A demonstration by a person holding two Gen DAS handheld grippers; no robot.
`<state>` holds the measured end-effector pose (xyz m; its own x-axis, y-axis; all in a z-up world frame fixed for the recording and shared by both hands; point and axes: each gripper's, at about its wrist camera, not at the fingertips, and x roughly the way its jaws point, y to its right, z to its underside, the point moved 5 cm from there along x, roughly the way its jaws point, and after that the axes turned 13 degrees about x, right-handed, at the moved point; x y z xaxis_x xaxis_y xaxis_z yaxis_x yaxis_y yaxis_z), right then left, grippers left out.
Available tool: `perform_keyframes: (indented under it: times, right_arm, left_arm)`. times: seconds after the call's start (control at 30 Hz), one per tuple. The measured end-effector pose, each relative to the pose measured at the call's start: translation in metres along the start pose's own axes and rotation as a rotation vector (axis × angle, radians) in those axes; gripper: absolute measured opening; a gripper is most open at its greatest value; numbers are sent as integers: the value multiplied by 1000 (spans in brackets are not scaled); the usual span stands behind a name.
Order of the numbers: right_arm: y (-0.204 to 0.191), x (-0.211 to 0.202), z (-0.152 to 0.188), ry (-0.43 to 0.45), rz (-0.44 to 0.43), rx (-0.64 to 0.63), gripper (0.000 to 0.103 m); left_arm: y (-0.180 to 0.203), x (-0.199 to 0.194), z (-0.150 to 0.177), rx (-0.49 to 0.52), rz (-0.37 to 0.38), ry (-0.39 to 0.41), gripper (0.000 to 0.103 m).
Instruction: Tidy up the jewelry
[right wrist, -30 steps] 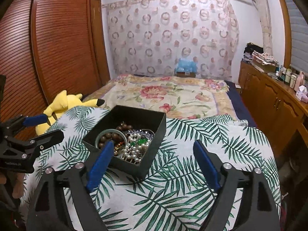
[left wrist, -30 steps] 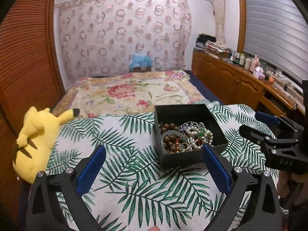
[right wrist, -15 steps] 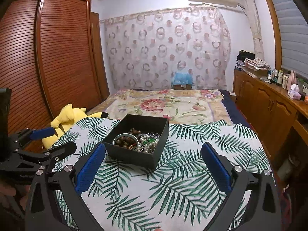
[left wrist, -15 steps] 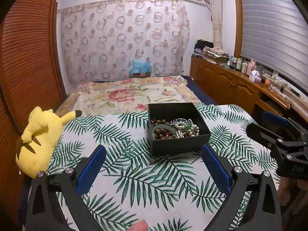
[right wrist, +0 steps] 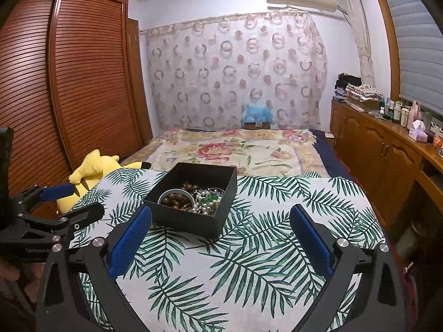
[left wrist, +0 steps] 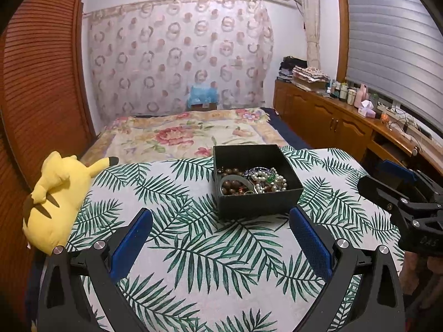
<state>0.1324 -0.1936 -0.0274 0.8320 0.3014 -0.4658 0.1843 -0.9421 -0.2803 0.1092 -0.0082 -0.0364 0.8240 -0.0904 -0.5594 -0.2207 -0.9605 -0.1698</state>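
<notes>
A black open box [left wrist: 257, 203] stands on the palm-leaf cloth [left wrist: 199, 249] and holds a heap of jewelry [left wrist: 253, 184]: brown wooden beads, pearl strands, a green bangle. It also shows in the right wrist view [right wrist: 193, 221], with the jewelry [right wrist: 193, 200] inside. My left gripper [left wrist: 220, 239] is open and empty, short of the box's near side. My right gripper [right wrist: 220, 238] is open and empty, near the box's near right corner. Each gripper shows in the other's view: the right one [left wrist: 387, 185], the left one [right wrist: 72, 199].
A yellow plush toy [left wrist: 55, 196] lies at the cloth's left edge. A flowered bed [left wrist: 188, 135] lies beyond the cloth. A wooden sideboard [left wrist: 346, 127] with bottles runs along the right, a slatted wardrobe [right wrist: 69, 96] along the left.
Both grippers have pulled back and tilted up, so the box looks smaller and farther away. Both stay open and empty.
</notes>
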Motion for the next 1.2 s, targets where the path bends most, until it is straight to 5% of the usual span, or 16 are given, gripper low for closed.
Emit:
perform_keyframes:
  times: [1.2]
  right_arm:
    - [2, 4, 5, 8, 7, 6, 100]
  left_arm:
    - [1, -8, -6, -4, -3, 19, 95]
